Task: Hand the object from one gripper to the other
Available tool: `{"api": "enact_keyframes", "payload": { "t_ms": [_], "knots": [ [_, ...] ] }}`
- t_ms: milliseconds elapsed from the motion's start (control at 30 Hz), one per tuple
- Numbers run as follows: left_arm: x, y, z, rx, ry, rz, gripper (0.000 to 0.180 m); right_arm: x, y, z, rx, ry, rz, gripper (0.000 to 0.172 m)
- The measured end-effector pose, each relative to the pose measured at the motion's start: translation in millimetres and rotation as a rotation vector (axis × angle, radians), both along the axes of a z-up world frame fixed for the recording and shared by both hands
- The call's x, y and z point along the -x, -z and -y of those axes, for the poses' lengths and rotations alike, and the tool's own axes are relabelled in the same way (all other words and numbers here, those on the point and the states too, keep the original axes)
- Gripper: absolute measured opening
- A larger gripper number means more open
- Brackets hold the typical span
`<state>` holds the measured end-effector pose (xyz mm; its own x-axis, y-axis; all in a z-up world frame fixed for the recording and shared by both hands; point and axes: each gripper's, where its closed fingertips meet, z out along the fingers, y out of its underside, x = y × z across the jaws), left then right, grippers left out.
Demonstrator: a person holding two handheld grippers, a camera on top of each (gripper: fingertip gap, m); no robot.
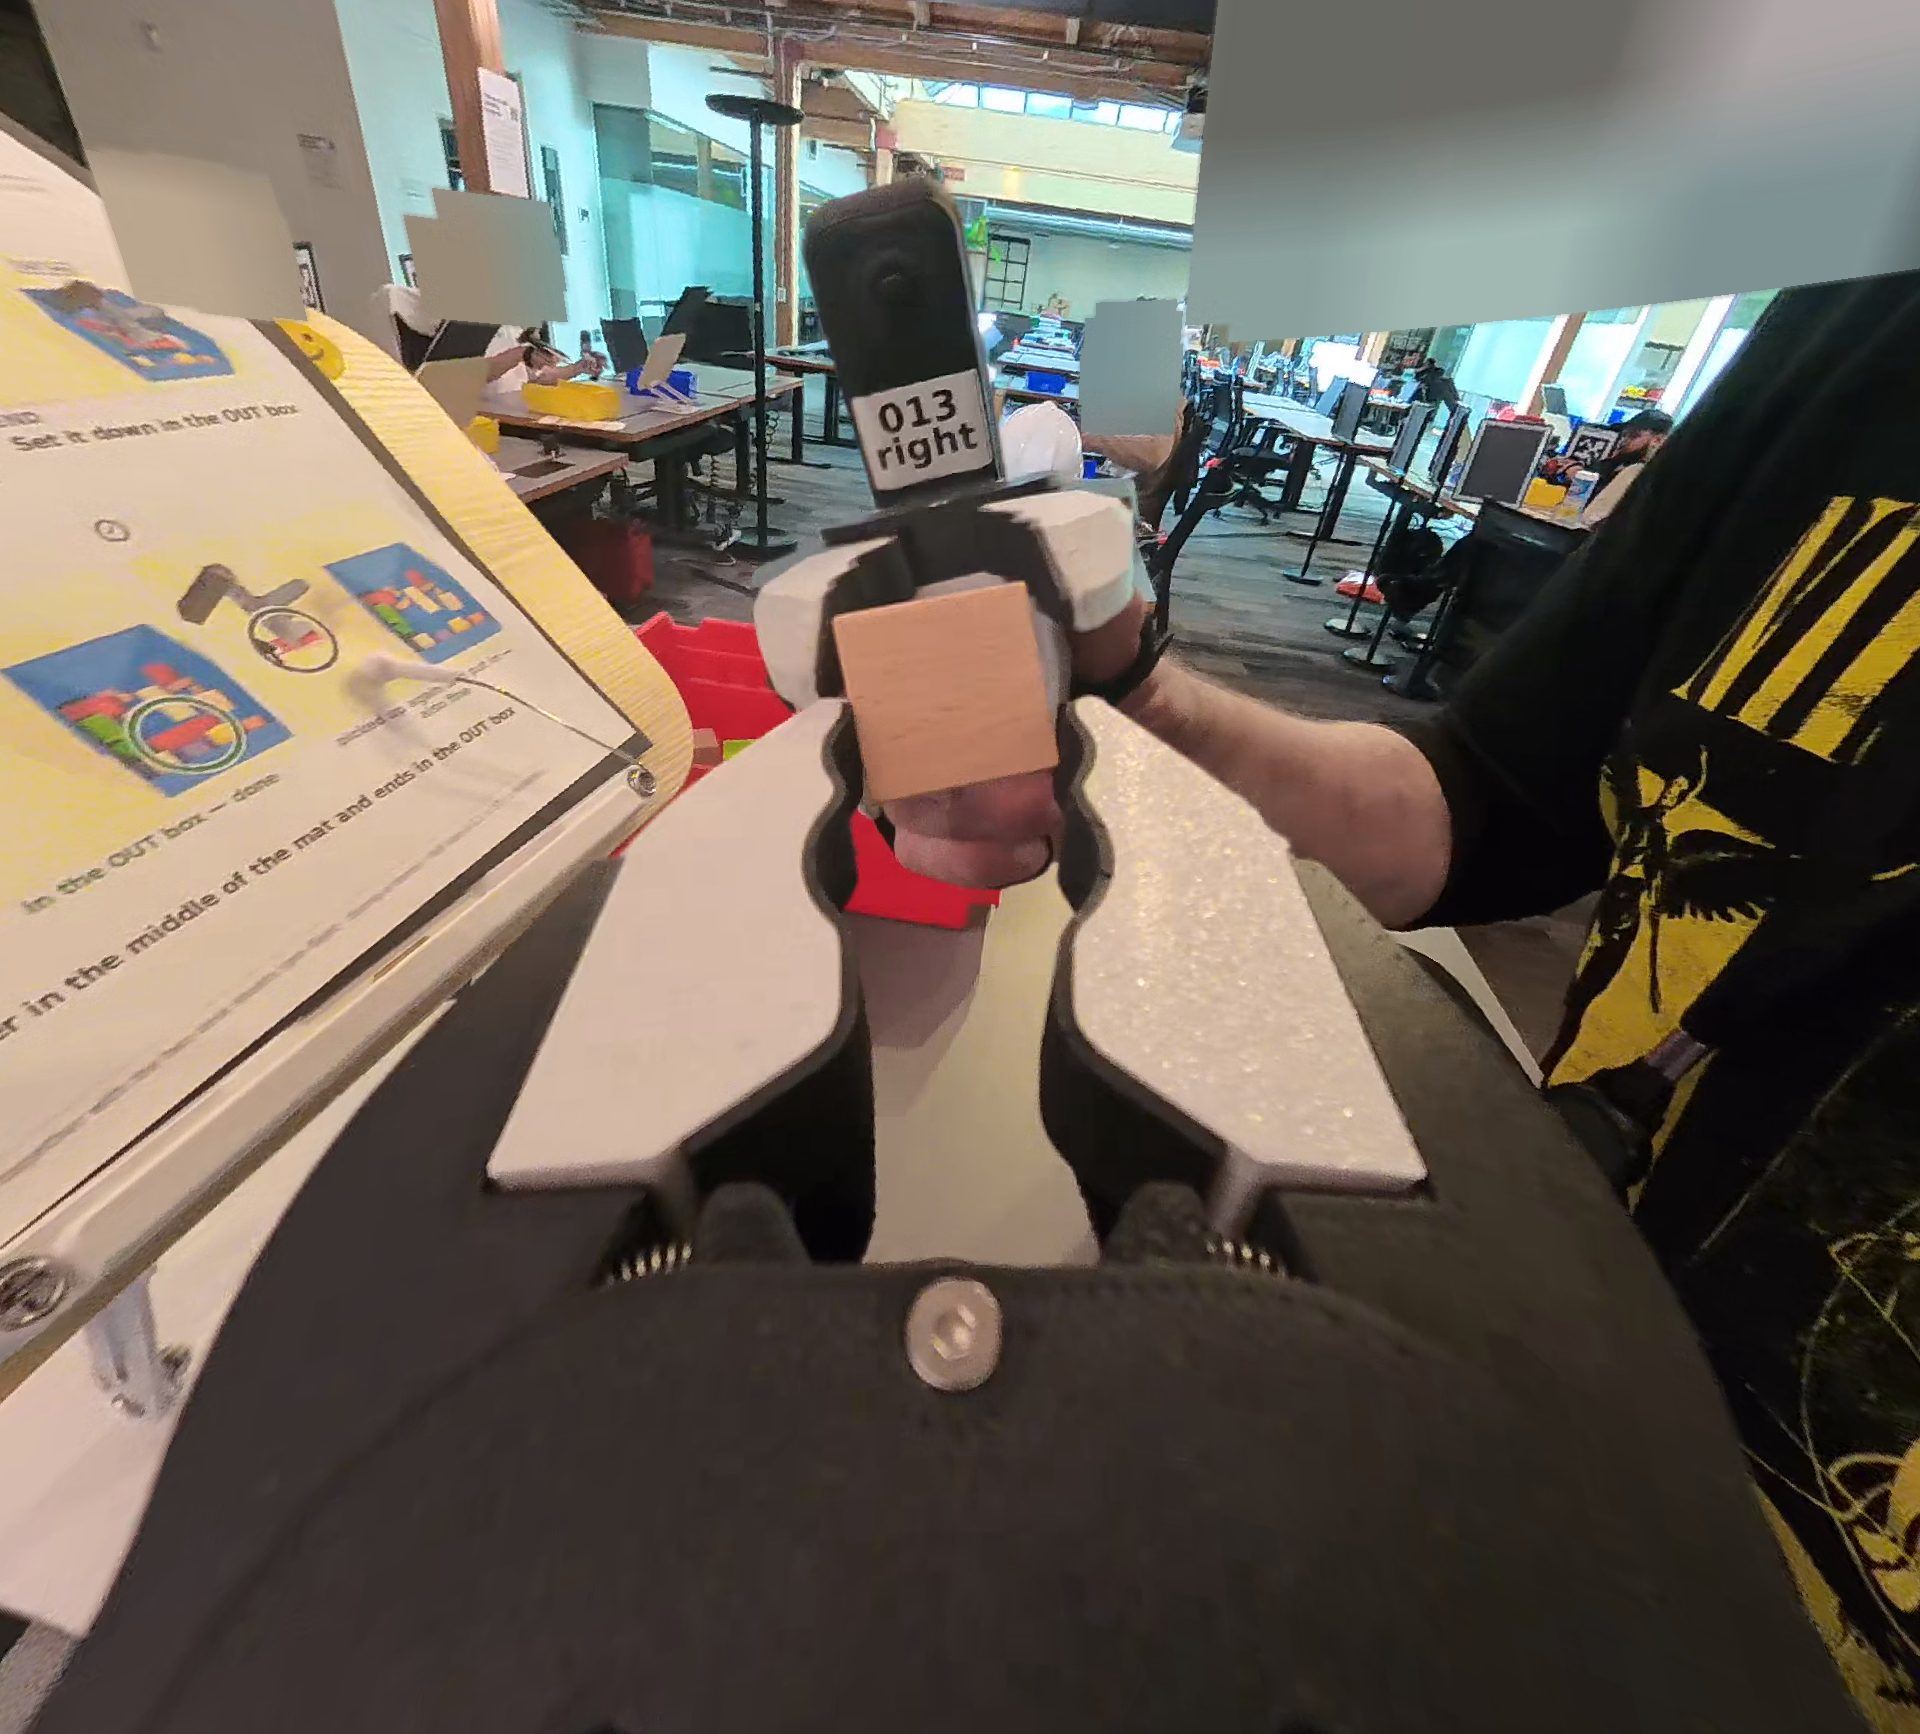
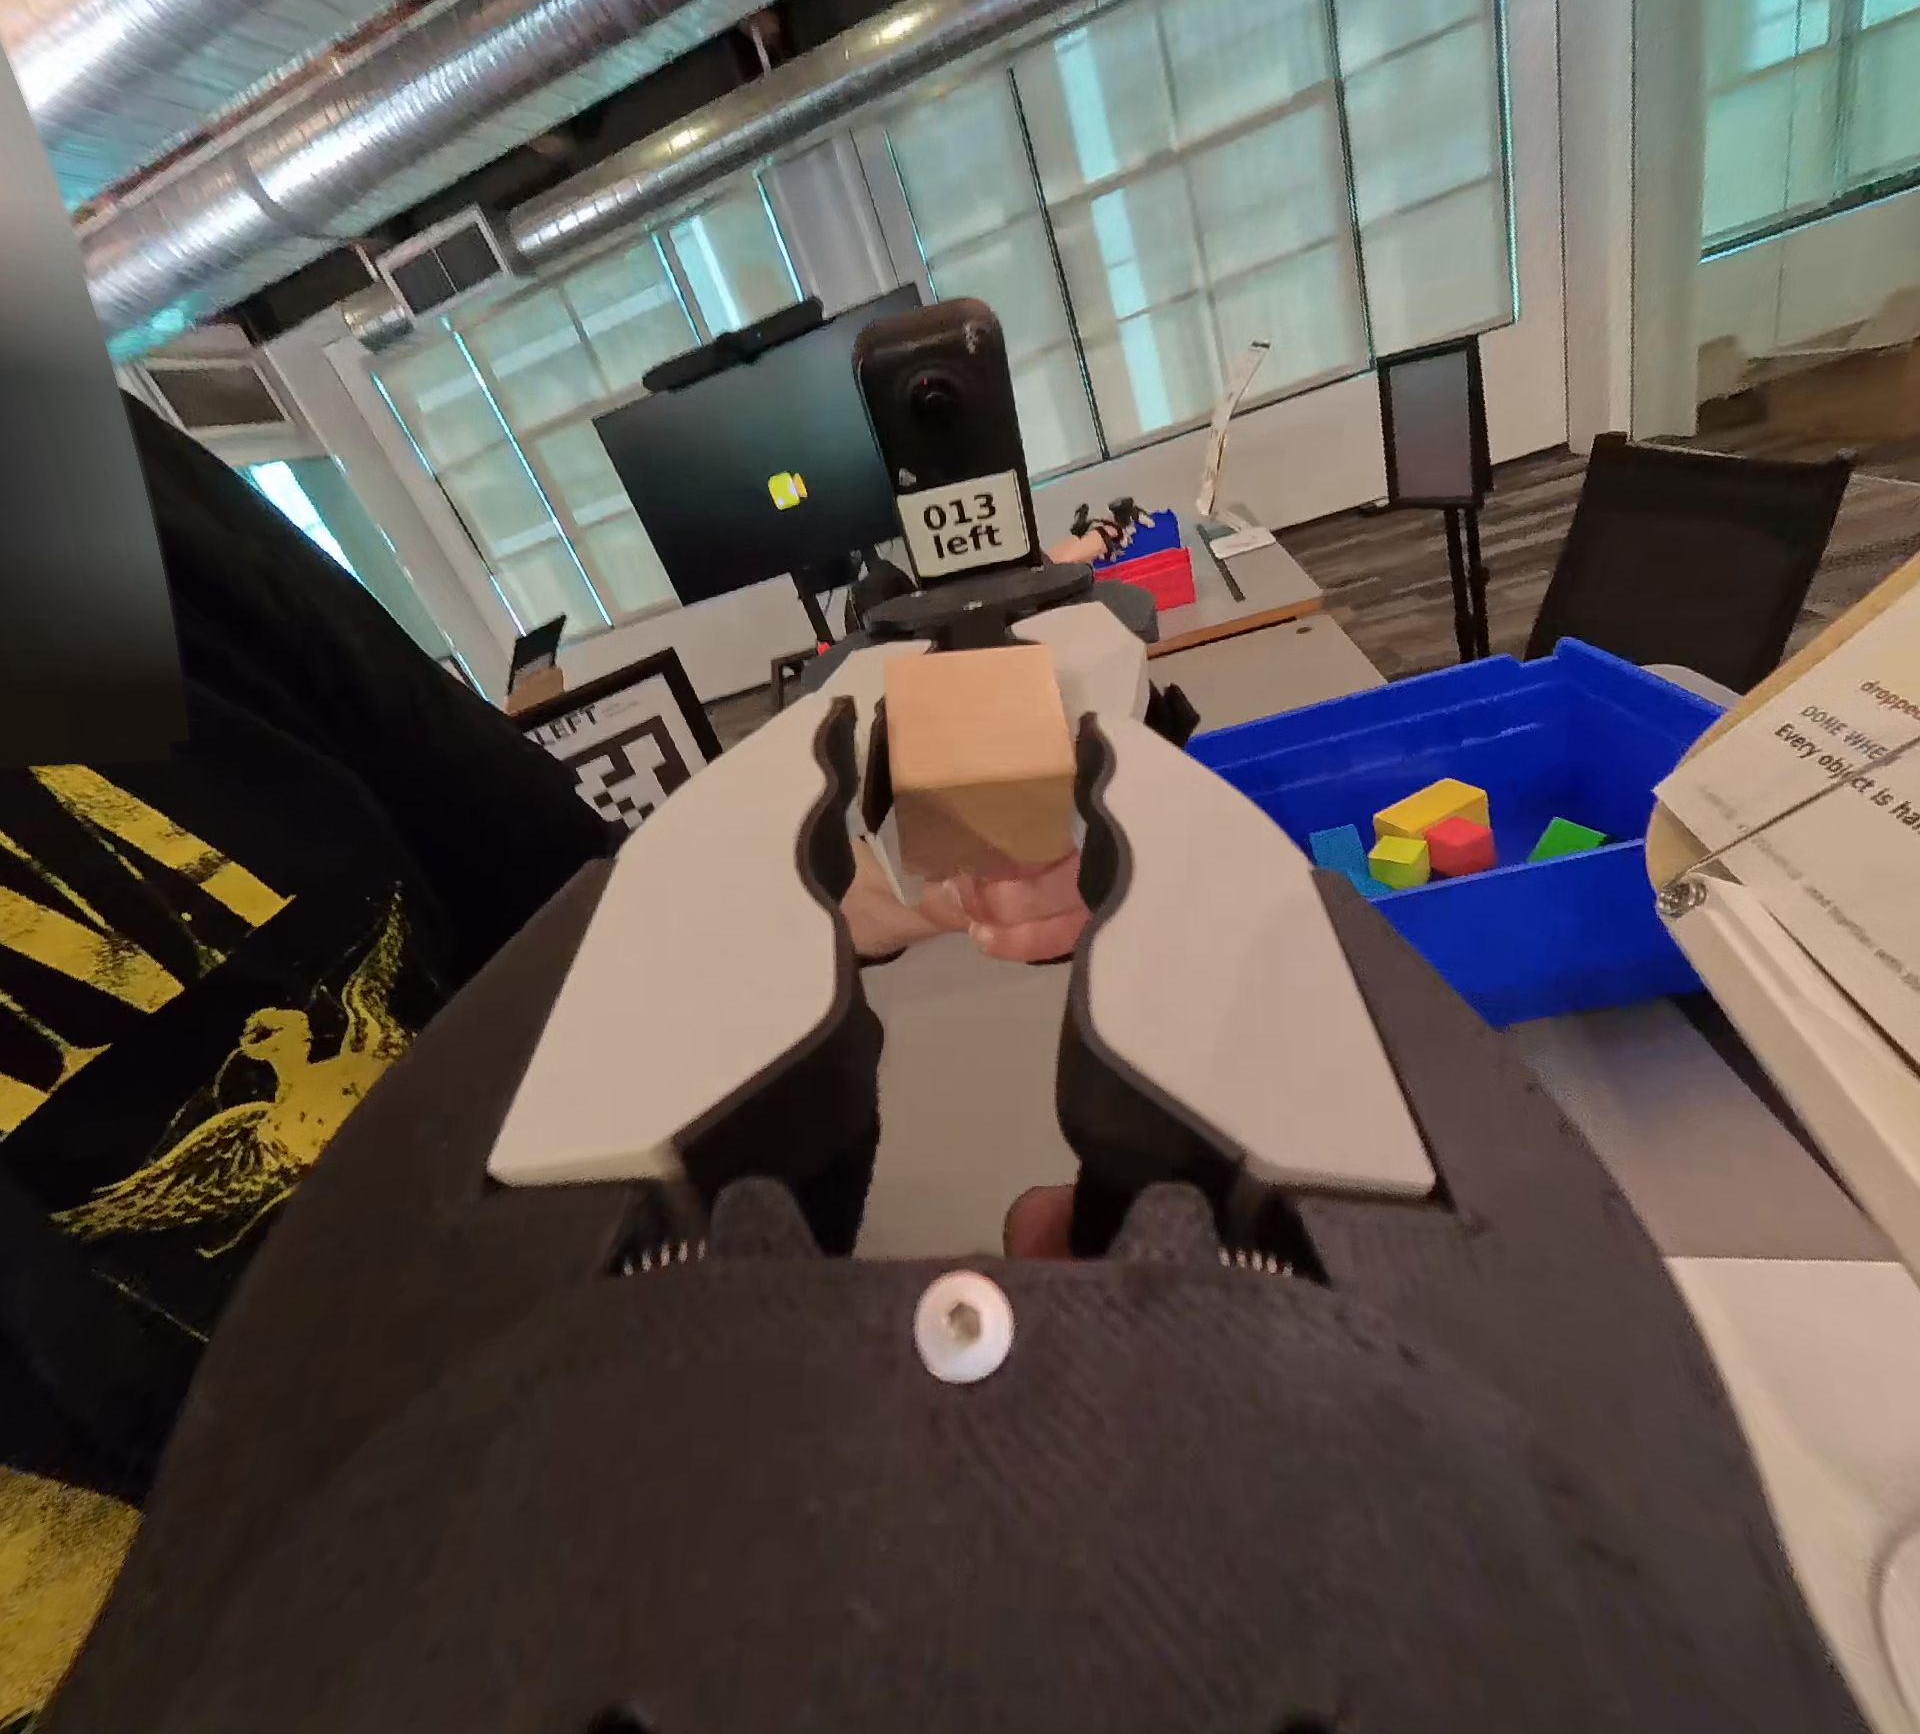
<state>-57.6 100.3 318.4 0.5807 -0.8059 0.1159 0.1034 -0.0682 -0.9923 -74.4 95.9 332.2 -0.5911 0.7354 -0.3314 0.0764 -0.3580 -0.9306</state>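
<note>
the wooden cube (image 1: 943, 692) hides where the far gripper's pads meet it; below the cube, a hand (image 1: 977, 837) shows only in part; the instruction sheet (image 1: 208, 624) beside the cube runs off the edge.

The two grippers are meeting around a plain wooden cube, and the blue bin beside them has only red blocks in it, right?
Not quite. The blue bin holds blocks of several colours: yellow, red, green and blue, as the right wrist view shows. The rest holds: the left gripper and right gripper do meet around a plain wooden cube.
</note>
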Motion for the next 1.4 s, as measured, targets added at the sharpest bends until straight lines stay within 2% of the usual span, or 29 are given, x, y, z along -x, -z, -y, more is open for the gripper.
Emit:
{"api": "enact_keyframes", "payload": {
  "t_ms": [33,233,300,367,433,500,567,700,800,967,1167,1300,1400],
  "knots": [
    [-3,0,1,-0.004,0.014,0.005,0.036,-2,1,-1,0.014,-0.005,0.002,0.032],
    [-17,2,-5,0.016,0.053,0.037,0.036,-19,2,-11,0.012,0.031,0.024,0.032],
    [-15,0,-6,0.012,0.046,0.033,0.036,-39,-2,-33,-0.003,0.112,0.036,0.032],
    [-5,-4,-5,0.005,0.026,0.038,0.029,-66,11,-76,-0.088,0.256,0.150,0.031],
    [5,-1,-2,0.013,0.000,0.027,0.020,-102,45,-132,-0.218,0.432,0.382,0.032],
    [14,10,-3,0.044,-0.040,-0.007,0.014,-148,97,-191,-0.357,0.590,0.706,0.032],
    [20,21,-2,0.079,-0.067,-0.020,0.013,-190,143,-235,-0.388,0.665,0.964,0.031],
    [24,40,-1,0.138,-0.082,-0.022,0.012,-236,222,-270,-0.386,0.624,1.288,0.032],
    [23,49,-1,0.163,-0.088,-0.041,0.013,-249,254,-277,-0.437,0.570,1.443,0.031],
    [29,61,-2,0.199,-0.113,-0.071,0.013,-254,278,-282,-0.534,0.495,1.623,0.032],
    [47,68,0,0.224,-0.167,-0.086,0.014,-262,287,-292,-0.622,0.465,1.773,0.032],
    [57,73,4,0.242,-0.199,-0.097,0.016,-269,287,-299,-0.671,0.464,1.844,0.032],
    [68,79,7,0.265,-0.234,-0.118,0.019,-267,289,-300,-0.675,0.458,1.832,0.034]
  ]
}}
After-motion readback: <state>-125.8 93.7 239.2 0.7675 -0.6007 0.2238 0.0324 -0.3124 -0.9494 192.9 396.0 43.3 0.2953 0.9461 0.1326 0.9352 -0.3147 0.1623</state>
